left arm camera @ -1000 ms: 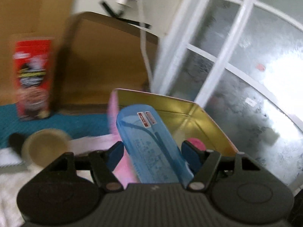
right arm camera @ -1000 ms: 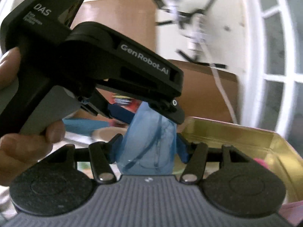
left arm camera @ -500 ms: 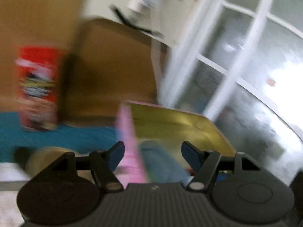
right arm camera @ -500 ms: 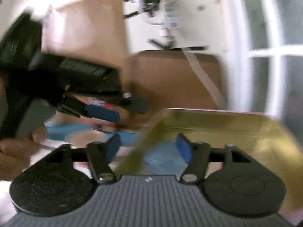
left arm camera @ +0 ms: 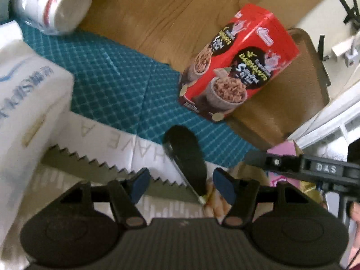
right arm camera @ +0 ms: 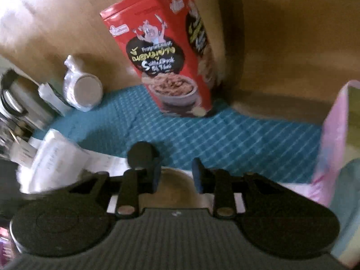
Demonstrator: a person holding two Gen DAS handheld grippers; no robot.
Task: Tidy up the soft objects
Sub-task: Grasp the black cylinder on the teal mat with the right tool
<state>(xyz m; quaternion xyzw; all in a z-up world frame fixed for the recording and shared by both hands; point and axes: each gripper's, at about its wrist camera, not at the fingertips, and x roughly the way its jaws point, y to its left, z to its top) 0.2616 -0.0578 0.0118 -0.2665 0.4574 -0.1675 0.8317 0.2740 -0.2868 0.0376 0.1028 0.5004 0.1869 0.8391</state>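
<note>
Both tools are released and empty: the left tool (left arm camera: 181, 185) has its jaws spread wide, and the right tool (right arm camera: 176, 175) is likewise parted with nothing between the pads. Ahead of the left tool and to its left lies one white tissue pack (left arm camera: 27, 103), the likely next soft item; it should be light and compressible with a slick wrapper, so grip it across a narrow edge or corner with firm closure to prevent slipping. One wrapped paper roll (left arm camera: 51, 4) lies farther ahead on the left, also soft and light; take it across its diameter. Directly between the left tool's jaws is one serrated knife (left arm camera: 117, 173) with a black handle (left arm camera: 186, 157), stiff and sharp, not a soft item; avoid it. One red food box (right arm camera: 166, 51) stands ahead of both tools on the teal mat (right arm camera: 236, 139) covering the desk. One pink-walled tin (right arm camera: 333, 139) sits to the right of the right tool. A round beige object below the right tool cannot be identified.
</note>
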